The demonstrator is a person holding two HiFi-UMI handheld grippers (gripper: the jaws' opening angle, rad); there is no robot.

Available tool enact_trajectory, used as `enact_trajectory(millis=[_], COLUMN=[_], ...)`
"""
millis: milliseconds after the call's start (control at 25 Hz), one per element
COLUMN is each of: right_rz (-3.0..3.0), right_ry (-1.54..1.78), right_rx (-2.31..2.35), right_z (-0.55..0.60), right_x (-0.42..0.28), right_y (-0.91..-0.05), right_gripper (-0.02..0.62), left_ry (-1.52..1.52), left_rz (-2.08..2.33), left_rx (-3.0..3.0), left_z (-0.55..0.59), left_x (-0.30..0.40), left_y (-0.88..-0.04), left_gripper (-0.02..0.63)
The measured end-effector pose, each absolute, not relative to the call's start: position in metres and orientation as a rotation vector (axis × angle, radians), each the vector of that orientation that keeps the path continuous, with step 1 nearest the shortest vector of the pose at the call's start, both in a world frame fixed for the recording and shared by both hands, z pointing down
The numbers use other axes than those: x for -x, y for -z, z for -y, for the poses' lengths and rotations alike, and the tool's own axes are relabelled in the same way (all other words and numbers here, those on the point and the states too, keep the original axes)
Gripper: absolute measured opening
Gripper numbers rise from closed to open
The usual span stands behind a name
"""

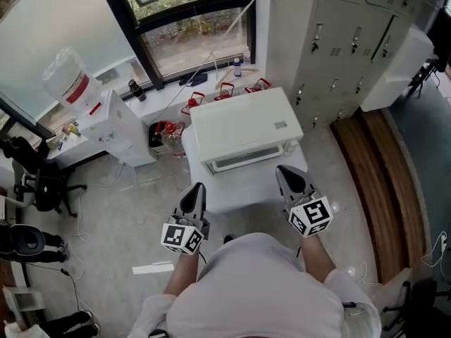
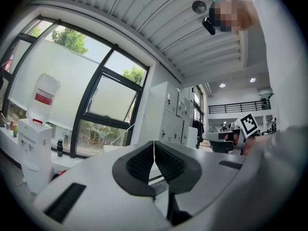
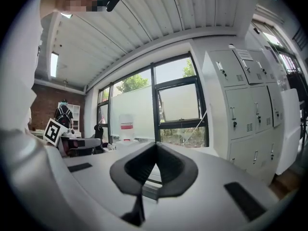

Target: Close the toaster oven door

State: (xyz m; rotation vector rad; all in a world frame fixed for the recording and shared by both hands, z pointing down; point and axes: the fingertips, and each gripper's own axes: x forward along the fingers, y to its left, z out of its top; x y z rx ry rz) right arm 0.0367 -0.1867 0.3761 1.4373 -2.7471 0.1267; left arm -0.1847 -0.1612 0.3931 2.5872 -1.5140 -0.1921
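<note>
The toaster oven (image 1: 243, 122), a white box, is seen at the centre of the head view, set on a small white desk (image 1: 236, 189) in front of the window (image 1: 190, 30). Its door (image 1: 246, 160) faces the person at 6 o'clock and appears to lie shut against the body, though this is viewed steeply from above.

The left gripper (image 1: 196, 189) is held over the near left edge of the desk, with the oven at about 1 o'clock from it and clearly apart. In the left gripper view its jaws are shown pressed together with nothing between them. The right gripper (image 1: 283, 171) is held over the near right part of the desk, with the door at about 11 o'clock and its tip near the oven's front right corner; contact cannot be made out. In the right gripper view its jaws are likewise met, and nothing is held.

A water dispenser (image 1: 113, 125) is placed at 9 o'clock from the oven, and grey lockers (image 1: 345, 41) are lined up at 2 o'clock.
</note>
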Motion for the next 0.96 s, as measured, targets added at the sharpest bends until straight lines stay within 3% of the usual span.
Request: enact_trajectory(millis=[960], right_rz=[2.769], right_ry=[-0.161], right_rx=[-1.432], right_z=[0.19], right_x=[-0.025], right_y=[-0.381], right_gripper=[0.005], left_ry=[0.178], left_rz=[1.519], left_rx=[-2.601], left_z=[0.161], left_x=[0.19], left_y=[-0.397], left_gripper=[0.021])
